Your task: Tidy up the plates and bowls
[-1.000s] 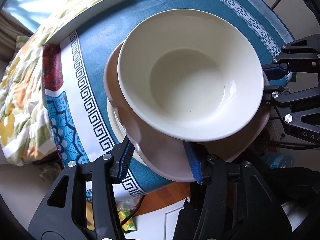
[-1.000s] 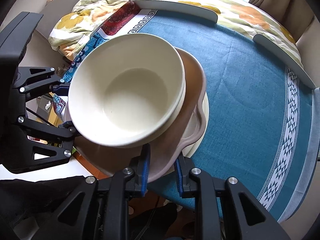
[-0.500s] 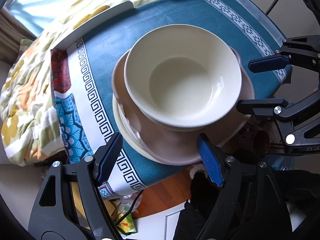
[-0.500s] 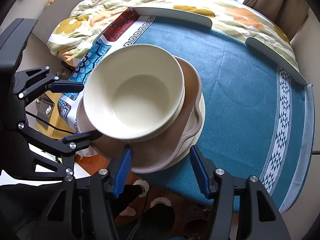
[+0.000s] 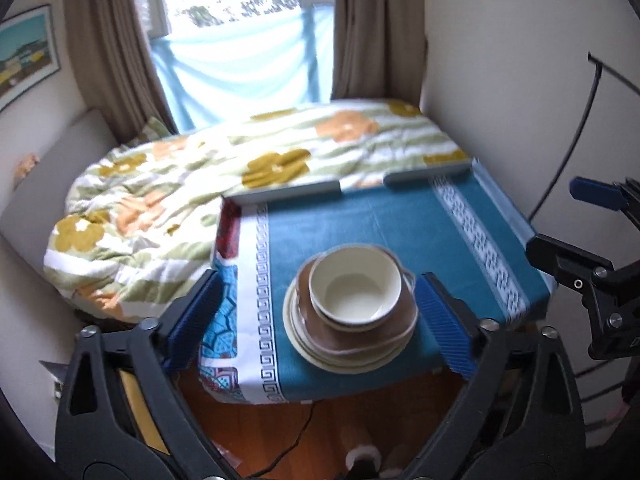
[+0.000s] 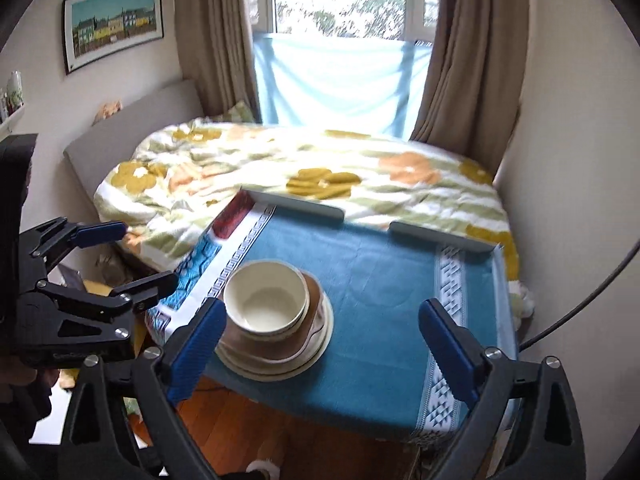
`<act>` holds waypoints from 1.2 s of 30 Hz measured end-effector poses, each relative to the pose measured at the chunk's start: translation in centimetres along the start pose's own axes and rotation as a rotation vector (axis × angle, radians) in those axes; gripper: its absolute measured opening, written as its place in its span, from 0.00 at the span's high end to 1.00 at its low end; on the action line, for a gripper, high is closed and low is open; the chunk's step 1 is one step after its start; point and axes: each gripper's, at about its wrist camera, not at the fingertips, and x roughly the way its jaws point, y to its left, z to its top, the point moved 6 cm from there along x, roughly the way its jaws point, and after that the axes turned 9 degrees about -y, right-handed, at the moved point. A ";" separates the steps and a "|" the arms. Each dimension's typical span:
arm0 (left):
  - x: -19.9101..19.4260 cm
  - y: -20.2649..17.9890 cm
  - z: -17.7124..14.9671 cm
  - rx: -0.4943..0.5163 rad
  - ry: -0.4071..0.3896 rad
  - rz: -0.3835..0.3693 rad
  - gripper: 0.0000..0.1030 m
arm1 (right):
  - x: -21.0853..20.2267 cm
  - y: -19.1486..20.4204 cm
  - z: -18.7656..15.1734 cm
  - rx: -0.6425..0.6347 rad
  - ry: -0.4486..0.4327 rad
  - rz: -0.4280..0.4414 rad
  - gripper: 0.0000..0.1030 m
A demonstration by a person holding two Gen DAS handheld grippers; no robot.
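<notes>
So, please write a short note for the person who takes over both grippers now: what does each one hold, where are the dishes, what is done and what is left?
Left gripper: jaws have just been opening, now wide open, nothing between them.
Right gripper: the same, jaws just opened wide, nothing held.
Dishes: the cream ceramic bowl sits in the brown lobed plate, which lies on the cream round plates, one stack near the front edge of the table with the blue patterned cloth.
Done: everything visible is stacked and released.
Left: no other dishes are in view; perhaps move the stack away from the edge.
</notes>
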 end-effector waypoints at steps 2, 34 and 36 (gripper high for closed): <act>-3.0 0.0 1.6 -0.018 -0.116 0.052 0.00 | -2.7 -1.0 1.0 0.015 -0.073 -0.068 0.01; -11.0 -2.8 2.9 -0.077 -0.318 0.098 0.00 | -11.6 -3.6 1.6 0.112 -0.320 -0.217 0.01; -10.9 -2.8 2.9 -0.076 -0.318 0.100 0.00 | -11.6 -3.6 1.7 0.113 -0.319 -0.217 0.01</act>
